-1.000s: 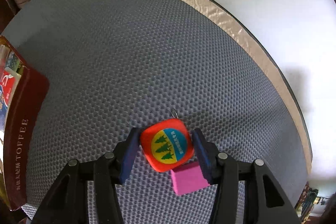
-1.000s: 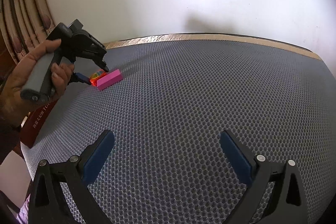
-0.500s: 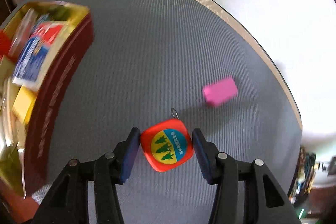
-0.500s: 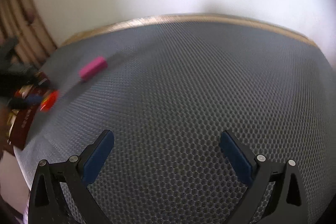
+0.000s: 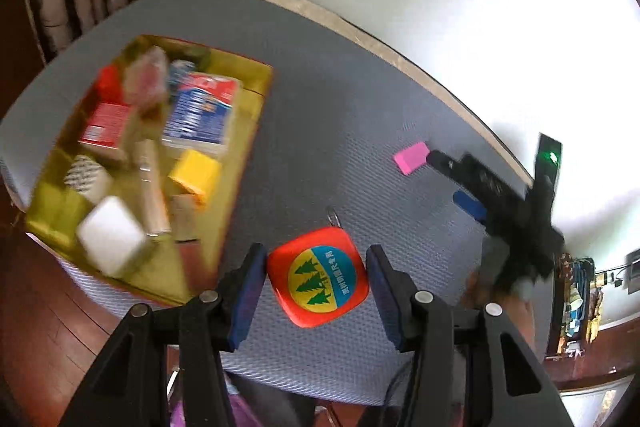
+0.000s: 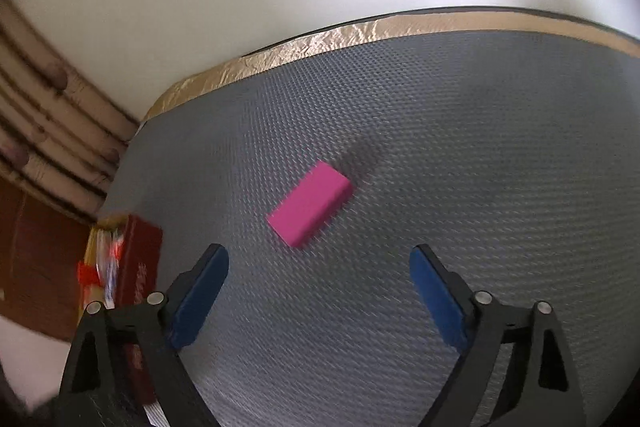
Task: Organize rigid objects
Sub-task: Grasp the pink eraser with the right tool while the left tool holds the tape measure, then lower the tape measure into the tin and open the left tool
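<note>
My left gripper [image 5: 316, 281] is shut on a red square tape measure [image 5: 318, 277] with a tree logo, held above the grey mat near the table's front edge. A pink block [image 6: 310, 209] lies on the mat just ahead of my right gripper [image 6: 318, 291], which is open and empty. The pink block also shows in the left wrist view [image 5: 411, 157], with my right gripper [image 5: 452, 179] close beside it. A dark red box [image 5: 240, 163] with a gold lining holds several small items, left of the tape measure.
The box also shows in the right wrist view [image 6: 140, 267] at the mat's left edge. A gold strip [image 6: 360, 35] borders the mat [image 6: 480, 167] at the white wall. Wood floor lies below the table edge.
My left gripper has carried the tape measure away from the pink block toward the box, which now shows its inside. My right gripper has moved left up to the pink block.
</note>
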### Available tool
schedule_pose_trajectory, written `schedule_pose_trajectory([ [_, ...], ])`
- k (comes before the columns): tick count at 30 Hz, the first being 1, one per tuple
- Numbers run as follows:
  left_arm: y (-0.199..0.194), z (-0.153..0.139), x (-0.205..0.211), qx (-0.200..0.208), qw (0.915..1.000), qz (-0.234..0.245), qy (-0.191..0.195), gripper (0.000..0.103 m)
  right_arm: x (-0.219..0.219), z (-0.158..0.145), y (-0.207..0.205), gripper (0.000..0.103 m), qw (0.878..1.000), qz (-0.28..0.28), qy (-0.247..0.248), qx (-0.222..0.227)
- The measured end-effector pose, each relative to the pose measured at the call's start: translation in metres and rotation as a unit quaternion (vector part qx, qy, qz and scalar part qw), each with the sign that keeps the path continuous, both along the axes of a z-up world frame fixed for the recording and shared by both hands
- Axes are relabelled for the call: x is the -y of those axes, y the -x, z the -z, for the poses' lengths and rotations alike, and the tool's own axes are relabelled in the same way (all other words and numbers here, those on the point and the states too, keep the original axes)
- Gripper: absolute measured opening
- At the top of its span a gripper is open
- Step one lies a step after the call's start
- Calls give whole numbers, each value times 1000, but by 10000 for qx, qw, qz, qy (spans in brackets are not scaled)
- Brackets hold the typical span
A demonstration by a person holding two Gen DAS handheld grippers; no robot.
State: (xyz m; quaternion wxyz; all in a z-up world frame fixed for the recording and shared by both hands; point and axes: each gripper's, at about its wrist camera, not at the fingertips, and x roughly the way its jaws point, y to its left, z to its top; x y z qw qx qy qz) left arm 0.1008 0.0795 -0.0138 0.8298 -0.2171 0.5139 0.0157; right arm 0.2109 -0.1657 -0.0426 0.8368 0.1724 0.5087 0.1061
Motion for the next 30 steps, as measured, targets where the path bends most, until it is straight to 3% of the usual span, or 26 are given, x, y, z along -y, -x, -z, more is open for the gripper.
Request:
schedule_pose_trajectory([
  [6,37,2,-53,12,9992,-320,251,52,-30,7,-22,90,9987,313,335,-211],
  [10,45,12,-77,-34,9980,-489,392,52,-44,22,-28,78,9963,361,611,-479],
  [12,51,13,-86,-27,9976,-522,443,52,-48,20,-28,68,9955,229,823,-405],
  [14,58,10,-93,18,9976,-546,417,52,-48,18,-26,37,9942,112,1010,-344],
  [16,69,3,-103,84,9974,-626,343,52,-41,15,-23,29,9944,-34,981,-383],
  [21,81,0,-127,184,9960,-831,283,52,-3,3,10,29,9979,-52,599,-247],
  [30,98,-1,-159,183,9915,-1274,181,52,6,3,80,29,9991,-324,124,-225],
])
